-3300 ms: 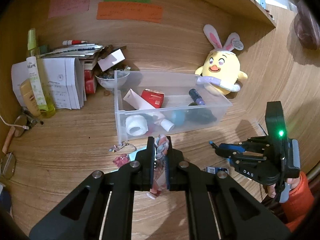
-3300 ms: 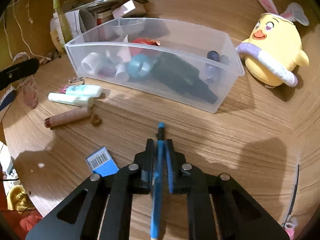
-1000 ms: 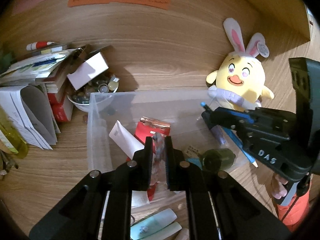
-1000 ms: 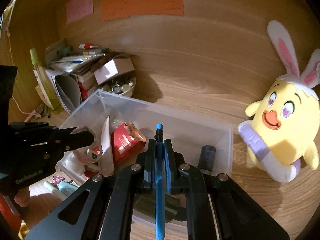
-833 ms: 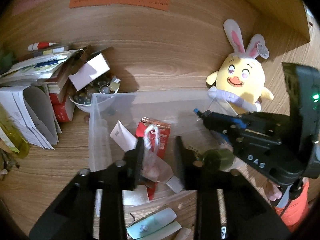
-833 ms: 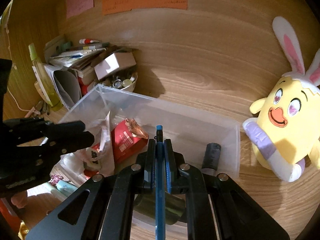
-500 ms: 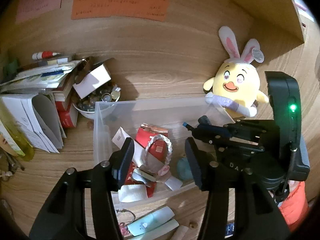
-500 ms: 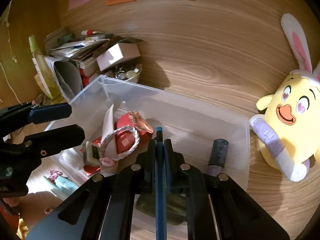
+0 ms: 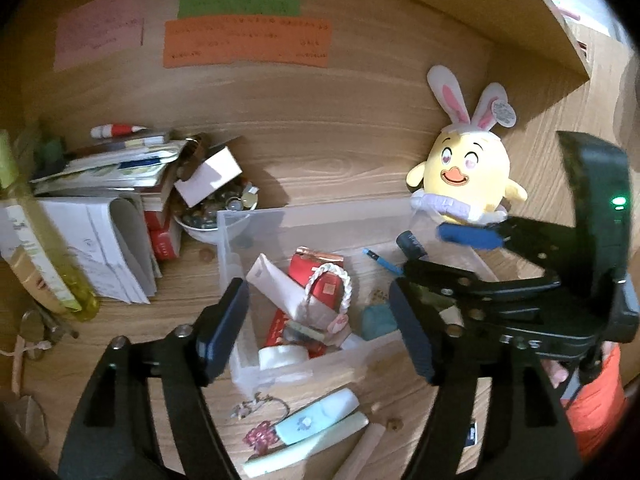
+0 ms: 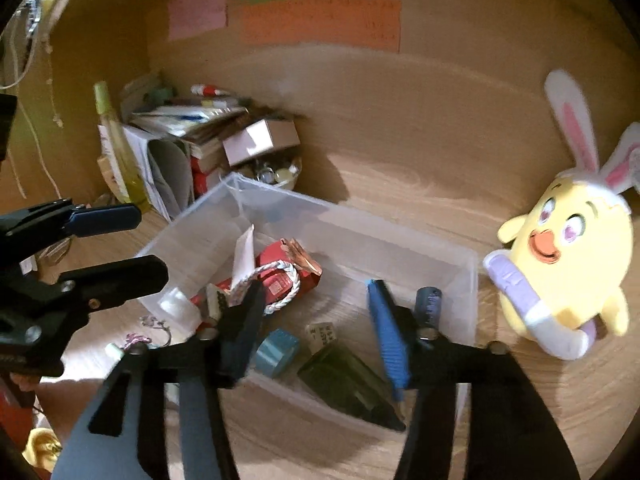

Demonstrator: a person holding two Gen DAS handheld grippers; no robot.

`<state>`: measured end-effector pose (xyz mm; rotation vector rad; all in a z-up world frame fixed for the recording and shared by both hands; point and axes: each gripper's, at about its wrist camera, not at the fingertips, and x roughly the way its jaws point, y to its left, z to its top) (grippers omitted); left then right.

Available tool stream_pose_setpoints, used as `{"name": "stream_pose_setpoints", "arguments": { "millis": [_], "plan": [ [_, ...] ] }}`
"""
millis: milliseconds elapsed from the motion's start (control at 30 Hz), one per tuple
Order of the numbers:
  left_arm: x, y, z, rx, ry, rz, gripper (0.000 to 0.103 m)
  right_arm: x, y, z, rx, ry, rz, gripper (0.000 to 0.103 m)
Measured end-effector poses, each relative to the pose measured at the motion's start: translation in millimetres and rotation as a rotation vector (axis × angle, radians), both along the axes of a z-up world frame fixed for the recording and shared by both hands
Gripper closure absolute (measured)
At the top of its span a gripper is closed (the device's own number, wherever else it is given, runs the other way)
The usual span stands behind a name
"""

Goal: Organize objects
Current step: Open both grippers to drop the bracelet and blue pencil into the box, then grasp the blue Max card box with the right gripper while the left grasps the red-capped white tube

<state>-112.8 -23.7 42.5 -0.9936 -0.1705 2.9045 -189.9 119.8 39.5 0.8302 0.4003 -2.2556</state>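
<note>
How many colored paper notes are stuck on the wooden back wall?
3: a pink note on the left, a green note at the top, an orange note directly below the green one.

Bin [image 9: 320, 216] placed mid-desk; plush toy [image 9: 464, 172] set right of it, paper stack [image 9: 100, 216] left, tubes [image 9: 316, 424] laid near side.

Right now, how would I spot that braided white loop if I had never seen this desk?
Find the clear plastic bin in front of the yellow plush chick. Inside it, the braided loop lies on a red packet, the only twisted white cord ring there.
</note>
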Motion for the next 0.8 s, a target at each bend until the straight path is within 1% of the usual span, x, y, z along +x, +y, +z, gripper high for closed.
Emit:
{"name": "stream_pose_setpoints", "arguments": {
  "millis": [33,100,167,233,367,500,633,800],
  "plan": [
    [3,0,0,-0.008,0.005,0.004,0.024,5,3,3,-0.007,0.016,-0.001,0.037],
    [11,0,0,-0.025,0.013,0.008,0.019,14,9,8,-0.022,0.043,-0.006,0.032],
    [19,0,-2,-0.046,0.020,0.010,0.015,22,16,11,-0.045,0.056,-0.010,0.029],
    [24,-1,-5,-0.051,0.016,0.011,0.013,28,23,13,-0.061,0.057,-0.014,0.027],
    [32,-5,-18,-0.047,-0.025,0.016,0.013,42,36,14,-0.075,0.072,-0.026,0.023],
    [40,-7,-29,-0.049,-0.060,0.027,0.013,55,45,11,-0.074,0.085,-0.027,0.022],
    [49,-3,-41,-0.049,-0.098,0.027,0.013,66,50,3,-0.073,0.057,-0.004,0.022],
    [62,7,-51,-0.100,-0.123,0.030,0.013,81,50,-13,-0.054,0.030,0.022,0.022]
  ]
}}
